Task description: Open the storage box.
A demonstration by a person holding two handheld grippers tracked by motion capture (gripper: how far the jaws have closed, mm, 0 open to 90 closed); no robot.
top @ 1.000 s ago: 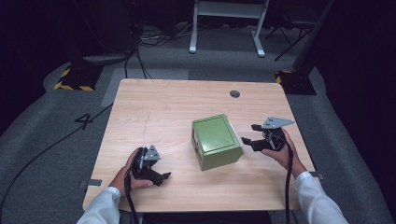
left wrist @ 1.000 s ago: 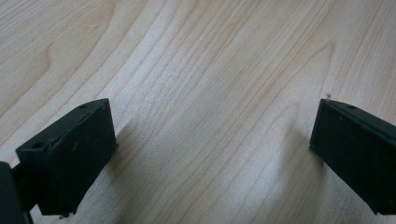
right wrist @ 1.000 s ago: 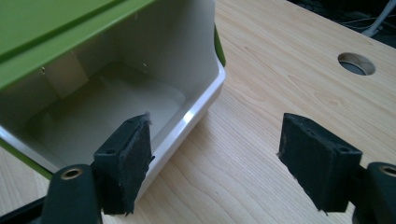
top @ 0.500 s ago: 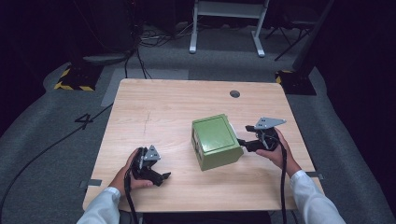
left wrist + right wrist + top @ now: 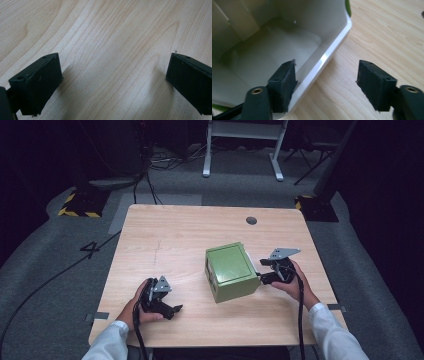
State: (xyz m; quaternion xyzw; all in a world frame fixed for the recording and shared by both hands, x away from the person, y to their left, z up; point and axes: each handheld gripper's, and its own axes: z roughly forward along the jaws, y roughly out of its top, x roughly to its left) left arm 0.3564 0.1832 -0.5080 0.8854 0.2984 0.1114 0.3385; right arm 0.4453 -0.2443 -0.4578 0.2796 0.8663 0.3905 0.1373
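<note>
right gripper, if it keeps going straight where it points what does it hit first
The green box: the right gripper, jaws just closing, straddles its white rim, one jaw inside the hollow. Going on, it would likely meet that wall first.

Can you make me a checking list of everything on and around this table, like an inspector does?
Surface: light wooden table, with a small dark round hole near the far edge.
Job's things: green box lying on its side, its open pale inside facing the right gripper.
Clutter: nothing seen.
Grippers: left gripper open, resting over bare wood. Right gripper open, jaws just been closing, one jaw inside the box, its white rim between them, not yet pinched.
Cables: one trails from each gripper toward the person; more lie on the floor.
Surroundings: grey carpet, white frame legs, yellow-black striped tape.
</note>
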